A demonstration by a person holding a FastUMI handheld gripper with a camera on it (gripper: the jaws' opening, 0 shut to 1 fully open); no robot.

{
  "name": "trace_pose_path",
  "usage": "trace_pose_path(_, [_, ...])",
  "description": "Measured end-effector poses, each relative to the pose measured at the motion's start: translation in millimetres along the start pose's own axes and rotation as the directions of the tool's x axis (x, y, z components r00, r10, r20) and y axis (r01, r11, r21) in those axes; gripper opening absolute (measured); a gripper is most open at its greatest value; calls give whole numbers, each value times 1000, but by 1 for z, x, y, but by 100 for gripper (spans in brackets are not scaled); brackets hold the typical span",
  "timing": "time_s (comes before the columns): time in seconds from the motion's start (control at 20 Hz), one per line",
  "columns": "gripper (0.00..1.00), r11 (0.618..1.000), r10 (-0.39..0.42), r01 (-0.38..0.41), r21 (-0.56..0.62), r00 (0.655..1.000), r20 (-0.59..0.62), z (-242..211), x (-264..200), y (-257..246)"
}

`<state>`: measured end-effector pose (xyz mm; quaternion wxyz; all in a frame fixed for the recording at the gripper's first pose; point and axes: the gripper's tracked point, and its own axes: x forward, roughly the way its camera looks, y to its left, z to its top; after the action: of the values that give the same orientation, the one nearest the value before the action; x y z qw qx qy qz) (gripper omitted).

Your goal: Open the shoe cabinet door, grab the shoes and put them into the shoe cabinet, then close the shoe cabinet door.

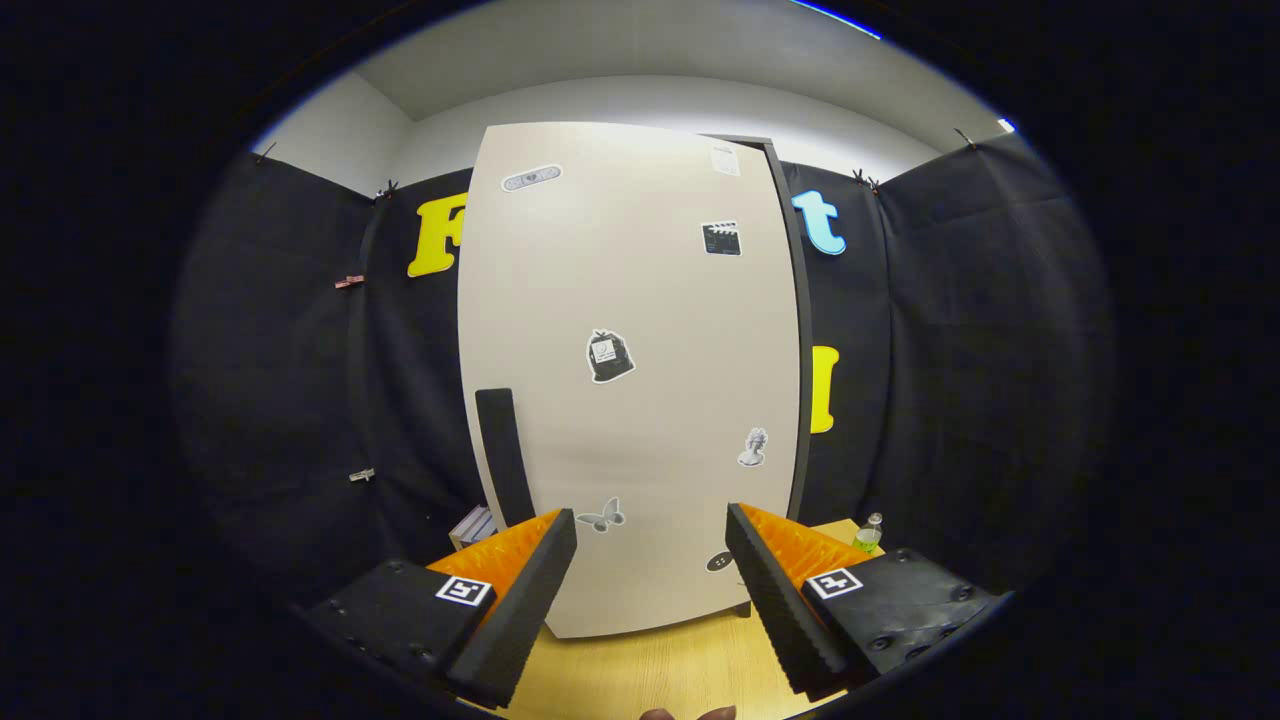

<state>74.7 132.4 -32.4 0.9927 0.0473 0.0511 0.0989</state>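
Observation:
A tall beige shoe cabinet (640, 300) stands on a wooden surface straight ahead of my fingers. Its door (620, 420) carries several small stickers and looks shut, flush with the dark frame along its right edge. A black vertical handle (503, 455) sits on the door's lower left, just above and beyond my left finger (520, 590). My gripper (650, 545) is open, with a wide gap between the two black ribbed pads and nothing in it. The right finger (775, 595) points at the door's lower right part.
The wooden surface (660, 670) runs under the fingers up to the cabinet's foot. A small clear bottle with green liquid (869, 535) stands to the right of the cabinet. A striped box-like item (472, 525) lies to the cabinet's left. Black cloth walls close in behind.

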Motion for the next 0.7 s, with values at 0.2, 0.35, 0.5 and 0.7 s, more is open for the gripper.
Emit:
trace_pose_path(0.2, [98, 1000, -5, 5, -13, 1000, 9, 2, -2, 2])
trace_pose_path(0.35, [98, 1000, -4, 4, -10, 1000, 15, 4, -4, 3])
trace_pose_path(0.5, [98, 1000, -7, 7, -13, 1000, 17, 5, -4, 3])
trace_pose_path(0.7, [98, 999, -20, 21, -29, 999, 27, 7, -3, 2])
